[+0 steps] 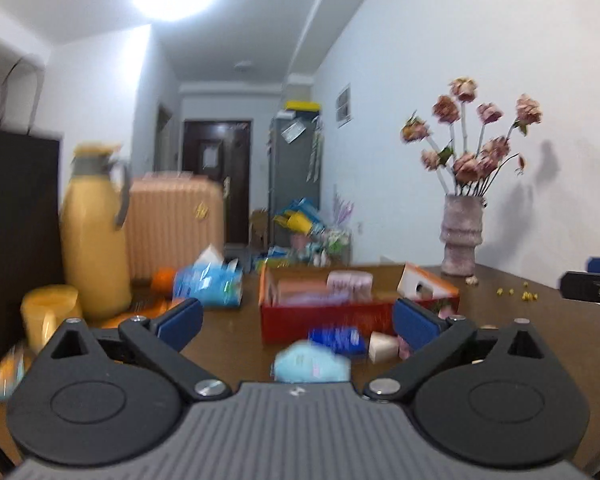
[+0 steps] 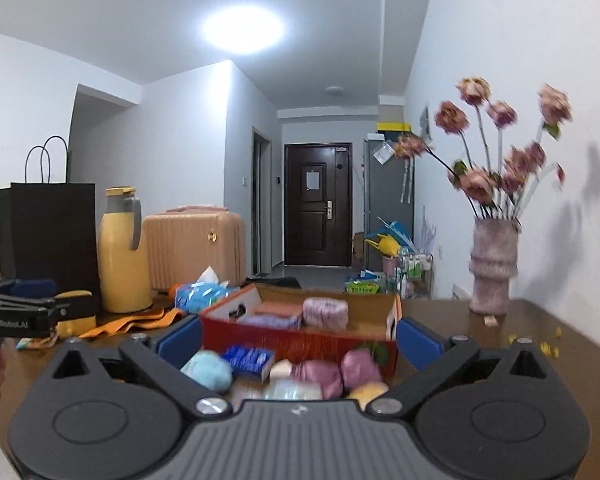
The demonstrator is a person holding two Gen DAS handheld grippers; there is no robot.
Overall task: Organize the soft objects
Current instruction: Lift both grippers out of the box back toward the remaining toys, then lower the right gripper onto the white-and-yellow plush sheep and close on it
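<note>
Hovering over the brown table (image 2: 520,320), both tools are spread wide with nothing between the blue pads — left hand-held gripper (image 1: 296,320) and right hand-held gripper (image 2: 300,340) alike. The soft stuff sits in a little heap just in front of the red cardboard box (image 2: 300,338): a pale blue plush (image 2: 208,368), pink bundles (image 2: 340,370) — plus one pink roll (image 2: 325,312) lying inside the box.
</note>
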